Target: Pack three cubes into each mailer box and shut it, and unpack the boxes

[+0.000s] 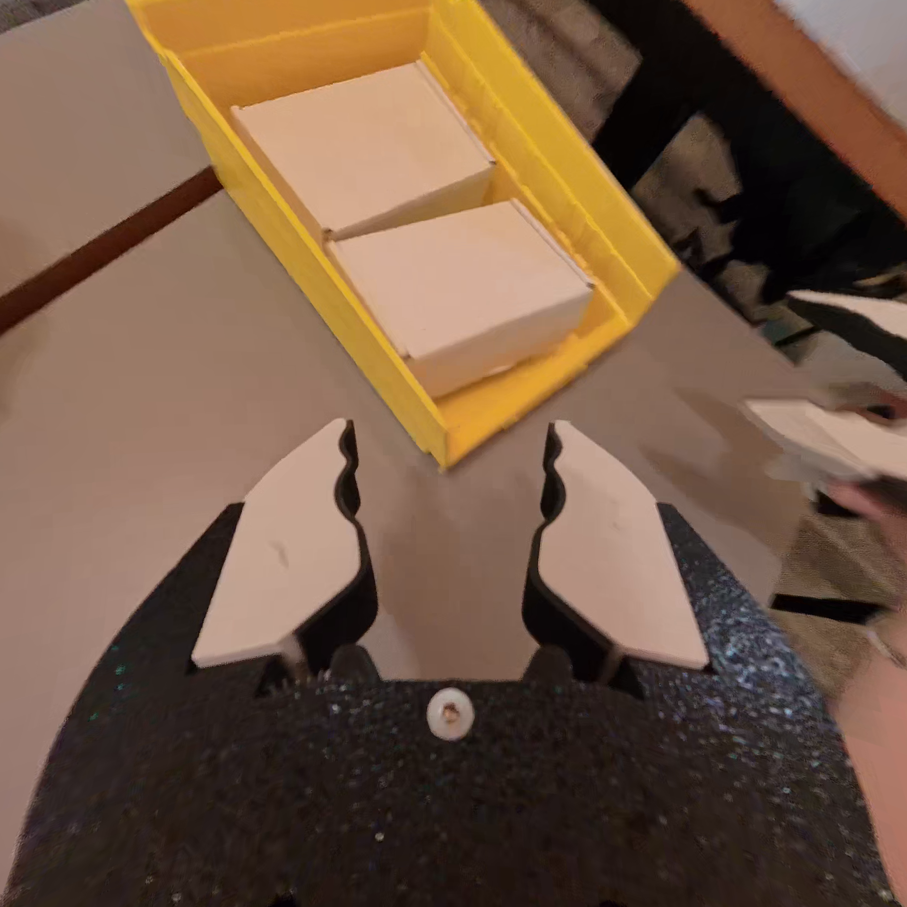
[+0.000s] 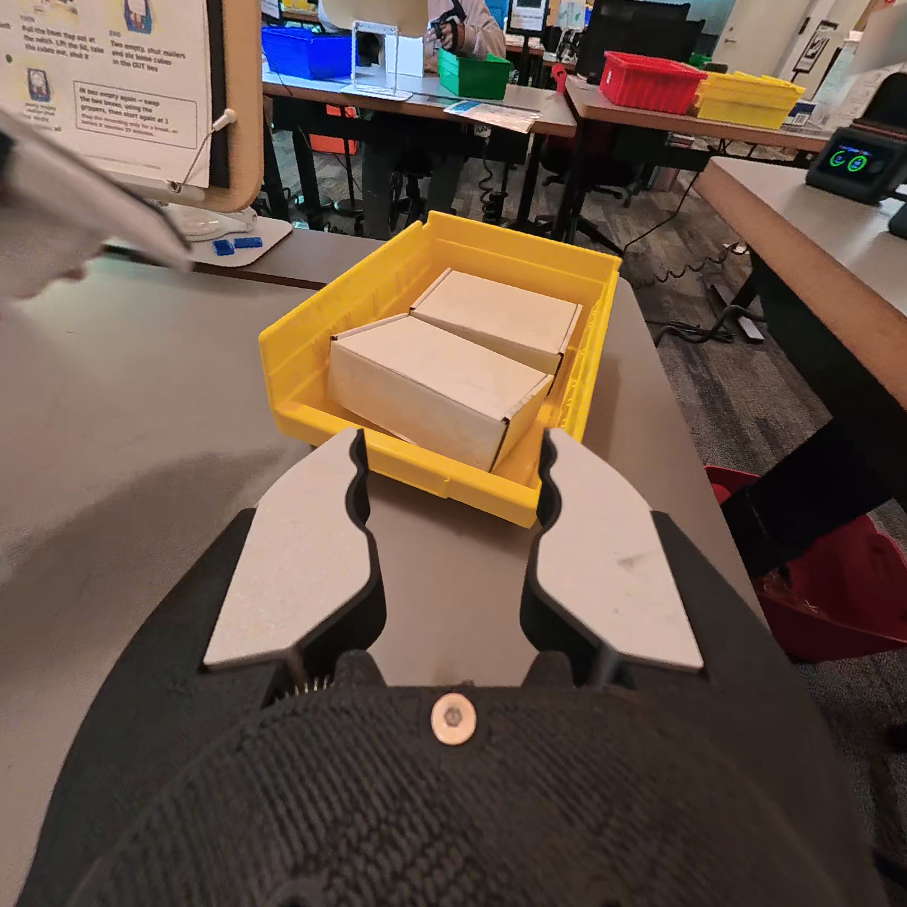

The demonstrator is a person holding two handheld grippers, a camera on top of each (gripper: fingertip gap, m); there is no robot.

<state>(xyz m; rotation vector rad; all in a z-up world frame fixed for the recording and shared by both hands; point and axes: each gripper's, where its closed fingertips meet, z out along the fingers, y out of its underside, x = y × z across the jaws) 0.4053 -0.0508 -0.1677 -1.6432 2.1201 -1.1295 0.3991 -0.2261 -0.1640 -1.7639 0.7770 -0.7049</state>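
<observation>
On the grey surface [image 2: 147, 417] ahead of you sits a yellow bin [image 2: 304, 343] holding two closed white mailer boxes. Your right gripper [image 2: 451, 456] hovers just short of the bin's near wall with its jaws spread wide and nothing between them. From this side, the near mailer box [image 2: 437, 387] lies tilted, one end propped higher, and the far mailer box [image 2: 495, 311] lies flatter behind it, touching it. Your left gripper [image 1: 449, 441] is likewise spread apart and empty, held above the bare surface [image 1: 147, 392] near a corner of the yellow bin [image 1: 275, 206]; in its blurred view the two boxes [image 1: 363, 147] [image 1: 461, 280] lie one behind the other, lids shut. No cubes show in either view. At the far left, beyond the bin, an instruction sheet [image 2: 113, 73] stands on a holder.
</observation>
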